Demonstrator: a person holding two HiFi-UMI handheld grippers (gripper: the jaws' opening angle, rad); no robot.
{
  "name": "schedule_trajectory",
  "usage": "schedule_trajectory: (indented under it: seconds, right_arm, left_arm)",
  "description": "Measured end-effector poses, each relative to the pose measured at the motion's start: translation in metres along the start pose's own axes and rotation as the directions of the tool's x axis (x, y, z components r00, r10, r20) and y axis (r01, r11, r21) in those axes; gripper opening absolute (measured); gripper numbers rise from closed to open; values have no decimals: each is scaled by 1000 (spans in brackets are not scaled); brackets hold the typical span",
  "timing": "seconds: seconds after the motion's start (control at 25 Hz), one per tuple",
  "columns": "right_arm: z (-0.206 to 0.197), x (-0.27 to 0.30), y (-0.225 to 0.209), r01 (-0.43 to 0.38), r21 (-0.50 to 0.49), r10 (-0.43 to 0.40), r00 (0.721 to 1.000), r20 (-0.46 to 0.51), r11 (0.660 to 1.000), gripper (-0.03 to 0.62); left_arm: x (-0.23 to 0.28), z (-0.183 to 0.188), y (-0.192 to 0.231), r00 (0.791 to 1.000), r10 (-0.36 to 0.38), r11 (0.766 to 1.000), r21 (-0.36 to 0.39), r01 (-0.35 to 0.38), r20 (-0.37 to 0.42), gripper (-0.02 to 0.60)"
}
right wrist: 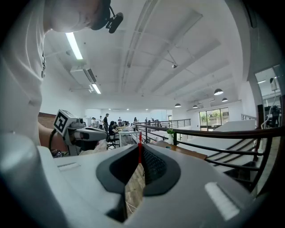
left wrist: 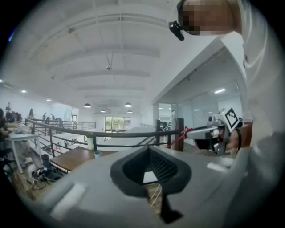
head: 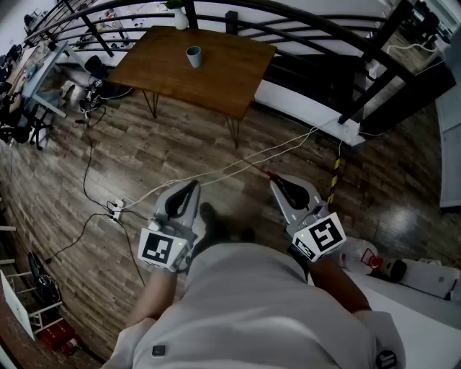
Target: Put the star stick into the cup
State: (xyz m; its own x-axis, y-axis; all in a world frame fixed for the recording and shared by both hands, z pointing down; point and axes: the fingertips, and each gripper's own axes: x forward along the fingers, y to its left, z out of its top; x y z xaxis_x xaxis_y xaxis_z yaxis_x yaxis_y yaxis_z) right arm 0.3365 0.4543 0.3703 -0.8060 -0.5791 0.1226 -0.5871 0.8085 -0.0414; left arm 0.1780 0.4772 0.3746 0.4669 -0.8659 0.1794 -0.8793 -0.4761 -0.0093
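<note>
- Wood-plank floor [head: 180,144] runs under everything on this railed mezzanine, with a person standing well back from a wooden table [head: 223,79].
- The star stick [head: 273,175] is a thin red rod. It is pinched at the very tips of the right gripper [head: 278,181], whose jaws are closed on it, and it pokes out a little past them.
- From the right gripper's own view the stick [right wrist: 139,149] stands upright in the seam between the dark pads.
- The left gripper [head: 193,184] is held level beside the right one, apart from it. Its jaws are pressed together with nothing between them.
- The cup [head: 194,56], pale blue-grey, stands upright on the far part of the table, well away from both grippers. Its inside is too small to read.
- White cables [head: 238,164] trail over the floor between the grippers and the table.
- A dark railing [head: 302,21] curves behind the table.
</note>
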Motion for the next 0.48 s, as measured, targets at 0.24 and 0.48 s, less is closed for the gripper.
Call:
schedule_trajectory:
  seconds: [0.24, 0.48]
  right_arm:
    - [0, 17, -6, 0, 0, 0, 1000, 1, 1000, 20]
    - [1, 35, -10, -2, 13, 2, 1000, 7, 1000, 20]
  left_arm:
    - [9, 4, 16, 1000, -6, 1000, -2, 6, 23, 3]
    - [15, 9, 30, 998, -19, 1000, -13, 19, 52, 3]
